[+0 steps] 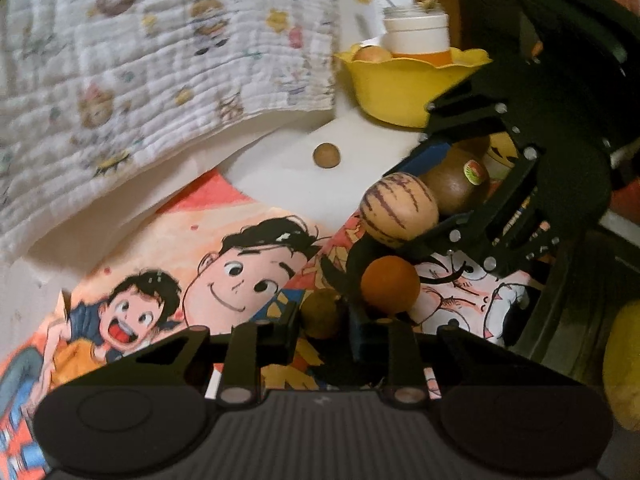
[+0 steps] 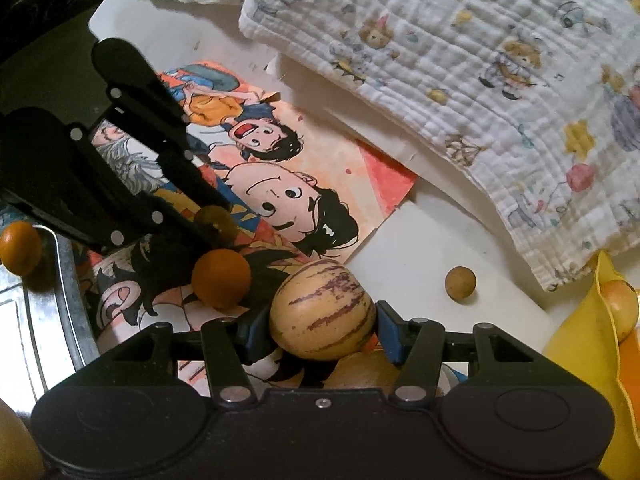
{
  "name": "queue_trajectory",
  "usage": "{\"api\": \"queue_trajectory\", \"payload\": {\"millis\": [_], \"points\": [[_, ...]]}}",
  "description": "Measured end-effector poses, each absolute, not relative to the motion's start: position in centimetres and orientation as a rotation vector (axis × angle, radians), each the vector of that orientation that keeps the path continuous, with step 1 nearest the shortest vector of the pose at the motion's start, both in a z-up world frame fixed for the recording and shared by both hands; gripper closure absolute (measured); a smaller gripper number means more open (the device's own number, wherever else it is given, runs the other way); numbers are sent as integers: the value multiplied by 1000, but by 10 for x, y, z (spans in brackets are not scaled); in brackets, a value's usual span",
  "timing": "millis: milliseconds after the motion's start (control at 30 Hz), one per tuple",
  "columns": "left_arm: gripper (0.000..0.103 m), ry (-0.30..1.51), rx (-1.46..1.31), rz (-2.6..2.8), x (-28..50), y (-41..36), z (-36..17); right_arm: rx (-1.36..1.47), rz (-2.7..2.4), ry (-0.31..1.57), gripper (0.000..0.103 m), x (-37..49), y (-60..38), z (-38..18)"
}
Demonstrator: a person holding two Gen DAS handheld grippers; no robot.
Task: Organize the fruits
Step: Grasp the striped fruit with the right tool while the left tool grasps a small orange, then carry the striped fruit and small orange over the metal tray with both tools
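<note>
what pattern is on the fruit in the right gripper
Pale yellow with purple stripes; right wrist view shows it best.

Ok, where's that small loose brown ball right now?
The brown ball lies alone on the white surface, right of the striped melon in the right wrist view. In the left wrist view it is below-left of the yellow bowl.

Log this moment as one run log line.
left gripper: jaws shut on small brown fruit | right gripper: jaws shut on striped melon | orange fruit: on picture mat, loose
</note>
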State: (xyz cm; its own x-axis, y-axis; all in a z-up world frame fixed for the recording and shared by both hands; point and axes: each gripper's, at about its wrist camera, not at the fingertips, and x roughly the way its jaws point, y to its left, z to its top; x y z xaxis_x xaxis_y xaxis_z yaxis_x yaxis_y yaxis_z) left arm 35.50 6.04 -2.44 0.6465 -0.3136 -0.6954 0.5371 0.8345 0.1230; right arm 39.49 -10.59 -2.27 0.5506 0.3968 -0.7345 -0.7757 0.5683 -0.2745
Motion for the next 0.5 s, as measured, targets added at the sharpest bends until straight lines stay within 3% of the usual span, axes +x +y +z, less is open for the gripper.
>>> {"api": "queue_trajectory", "payload": {"millis": [500], "points": [[75, 700, 193, -490, 317, 73, 1, -467, 770, 678, 46, 366, -117, 1]]}}
